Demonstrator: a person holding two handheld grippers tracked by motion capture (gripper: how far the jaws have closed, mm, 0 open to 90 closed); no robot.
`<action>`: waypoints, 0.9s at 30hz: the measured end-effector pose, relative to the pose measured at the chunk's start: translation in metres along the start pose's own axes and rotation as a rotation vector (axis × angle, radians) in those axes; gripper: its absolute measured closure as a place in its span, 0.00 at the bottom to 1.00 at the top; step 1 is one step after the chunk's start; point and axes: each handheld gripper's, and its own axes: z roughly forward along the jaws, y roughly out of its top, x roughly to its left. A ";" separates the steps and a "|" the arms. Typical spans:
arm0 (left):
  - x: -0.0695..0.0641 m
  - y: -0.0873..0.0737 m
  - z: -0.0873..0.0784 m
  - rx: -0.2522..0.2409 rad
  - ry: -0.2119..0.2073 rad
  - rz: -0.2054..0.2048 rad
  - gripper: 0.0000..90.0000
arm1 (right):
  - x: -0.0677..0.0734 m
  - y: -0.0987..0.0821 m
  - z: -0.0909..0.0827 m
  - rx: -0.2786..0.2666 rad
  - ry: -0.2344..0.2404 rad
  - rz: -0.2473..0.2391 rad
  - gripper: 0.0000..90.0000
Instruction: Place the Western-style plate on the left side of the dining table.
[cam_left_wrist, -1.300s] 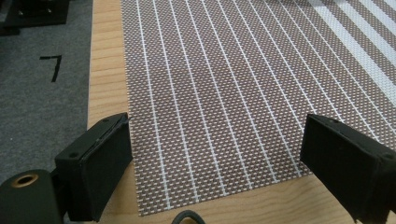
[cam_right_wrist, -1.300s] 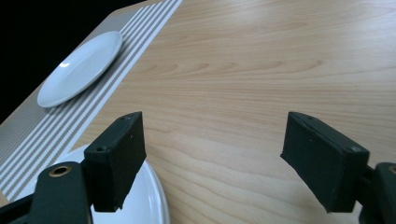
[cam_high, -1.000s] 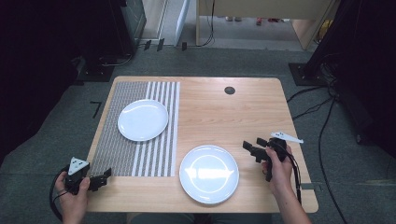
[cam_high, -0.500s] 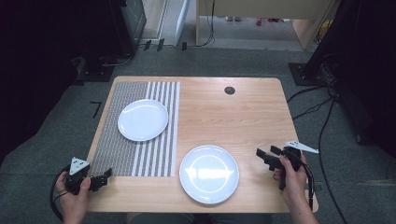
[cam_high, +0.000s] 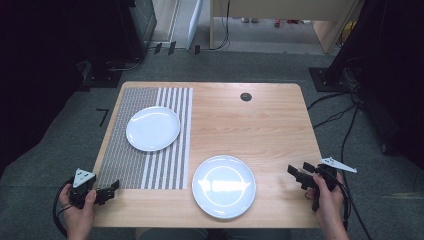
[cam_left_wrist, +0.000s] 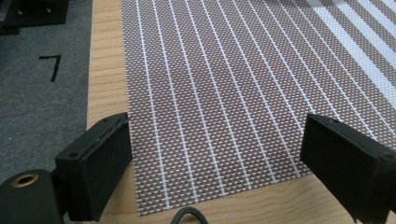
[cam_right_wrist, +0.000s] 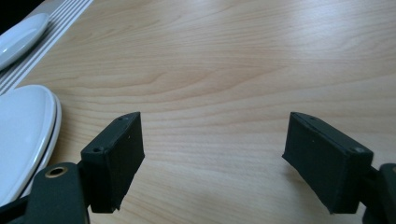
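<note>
Two white plates sit on the table (cam_high: 280, 115), and neither is held. The near plate (cam_high: 223, 186) lies on bare wood close to the person's edge; in the right gripper view its rim looks doubled, so it may be two plates stacked, though the angle is too low to be sure. The far plate (cam_high: 152, 128) rests on the striped placemat (cam_high: 150, 170) toward the table's left half, well apart from the near one.

The right gripper (cam_high: 298, 176) hovers low over the wood just to the right of the near plate, its jaws spread wide with only bare tabletop between them. Held level and aimed at the plate's edge, it looks set to take the rim from the side, which suits a flat dish that offers no other purchase.

The left gripper (cam_high: 109, 190) waits at the near left corner, jaws likewise wide apart over the front edge of the placemat, gripping nothing. Parked there it keeps out of the right hand's path, and it is also well placed to pin the mat if a plate is set down on it.

My reading is that the near plate is the thing in play and its pickup has not begun
</note>
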 end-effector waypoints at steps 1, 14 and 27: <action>0.000 0.000 0.000 0.000 0.000 0.000 0.10 | -0.002 -0.001 -0.002 -0.001 -0.004 -0.001 0.22; -0.001 0.000 0.000 0.002 0.004 0.001 0.10 | -0.023 -0.013 -0.023 0.013 -0.068 -0.011 0.21; -0.002 0.000 0.000 0.005 0.012 0.005 0.10 | -0.024 -0.028 -0.038 0.064 -0.204 -0.169 0.17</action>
